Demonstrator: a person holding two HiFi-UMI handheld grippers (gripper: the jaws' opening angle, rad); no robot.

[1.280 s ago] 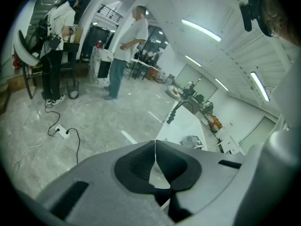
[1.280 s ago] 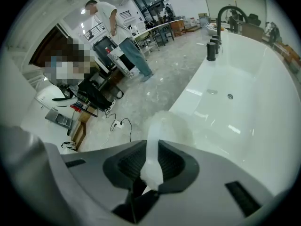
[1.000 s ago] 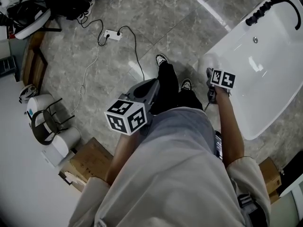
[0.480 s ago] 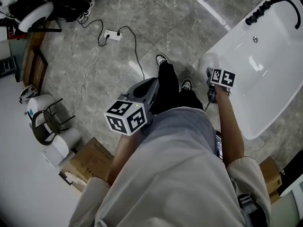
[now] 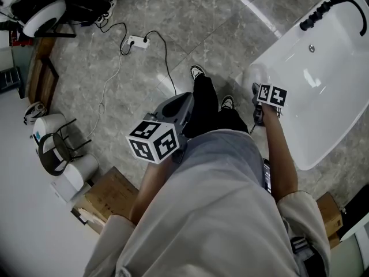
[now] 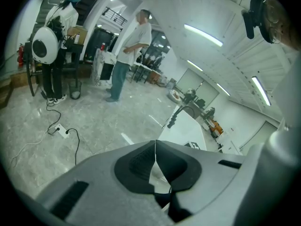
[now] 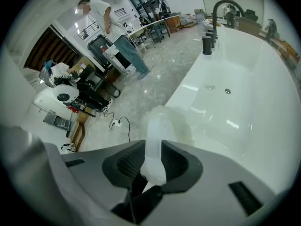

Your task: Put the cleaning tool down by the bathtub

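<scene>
The white bathtub (image 5: 323, 97) fills the right of the head view, and I stand at its near corner. My right gripper (image 5: 256, 91) hangs by that corner, shut on the cleaning tool (image 5: 253, 74), a white tool with a soft, rounded head. In the right gripper view the tool's white handle (image 7: 157, 131) is pinched between the dark pads of the right gripper (image 7: 153, 147), and its head points over the bathtub (image 7: 235, 102) rim. My left gripper (image 5: 176, 105) is held in front of my legs. Seen in the left gripper view, the left gripper (image 6: 155, 142) is shut, tips touching, with nothing between them.
A power strip (image 5: 137, 41) with black and white cables lies on the grey marble floor ahead. Cardboard boxes (image 5: 109, 198) and a black-framed stool (image 5: 55, 149) stand at left. Black taps (image 5: 323, 10) sit on the tub's far end. A person (image 6: 127, 55) stands in the background.
Both grippers hold their places and the tool stays gripped. A white round object at the far top left of the head view has shifted slightly.
</scene>
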